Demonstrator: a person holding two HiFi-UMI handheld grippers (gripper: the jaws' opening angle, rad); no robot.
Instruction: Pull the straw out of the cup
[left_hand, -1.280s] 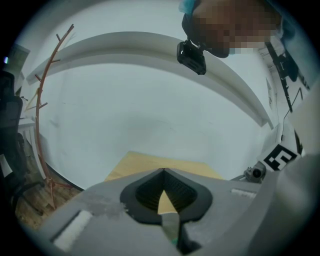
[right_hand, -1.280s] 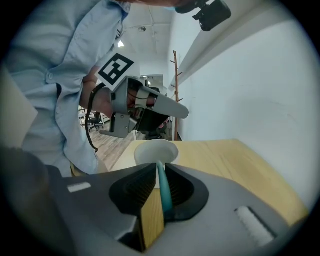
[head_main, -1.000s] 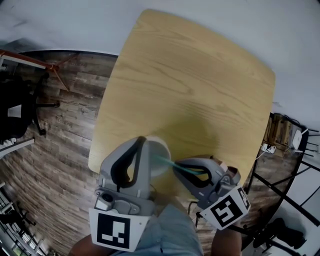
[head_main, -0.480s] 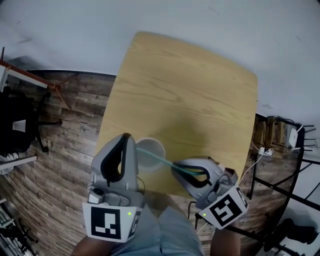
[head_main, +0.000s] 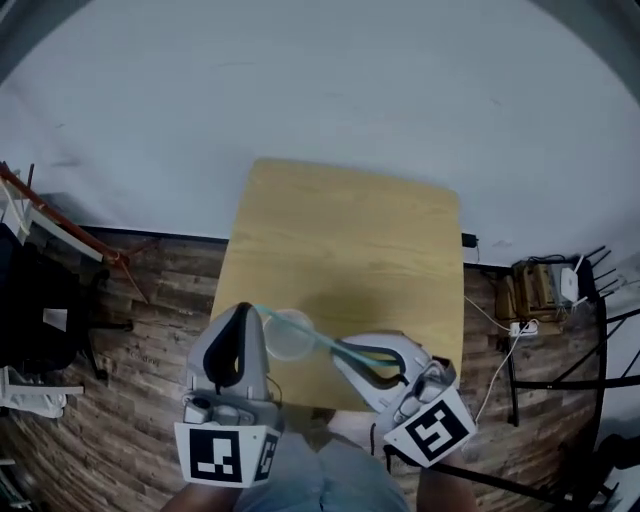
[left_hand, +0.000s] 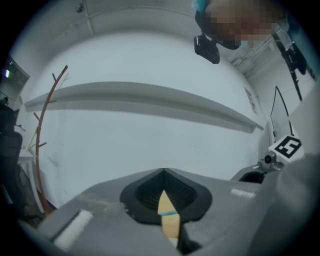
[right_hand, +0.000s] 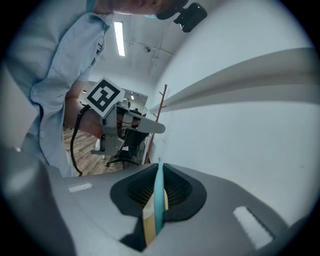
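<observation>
head view: the left claw (head_main: 244, 312) is clenched, seemingly on the wall of the cup (head_main: 290, 340), to steady it while the right claw (head_main: 347, 352) grasps the teal straw (head_main: 312, 336), which slants across the cup's mouth above the bare wooden worktop (head_main: 350, 230). a plank floor (head_main: 140, 320) and a pale wall (head_main: 300, 90) surround it. left gripper view: jaws pinched together, straw crossing the slit below. right gripper view: straw clamped between the jaws.

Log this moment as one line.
left gripper: shut on cup | right gripper: shut on straw | straw: not yet clear of cup
</observation>
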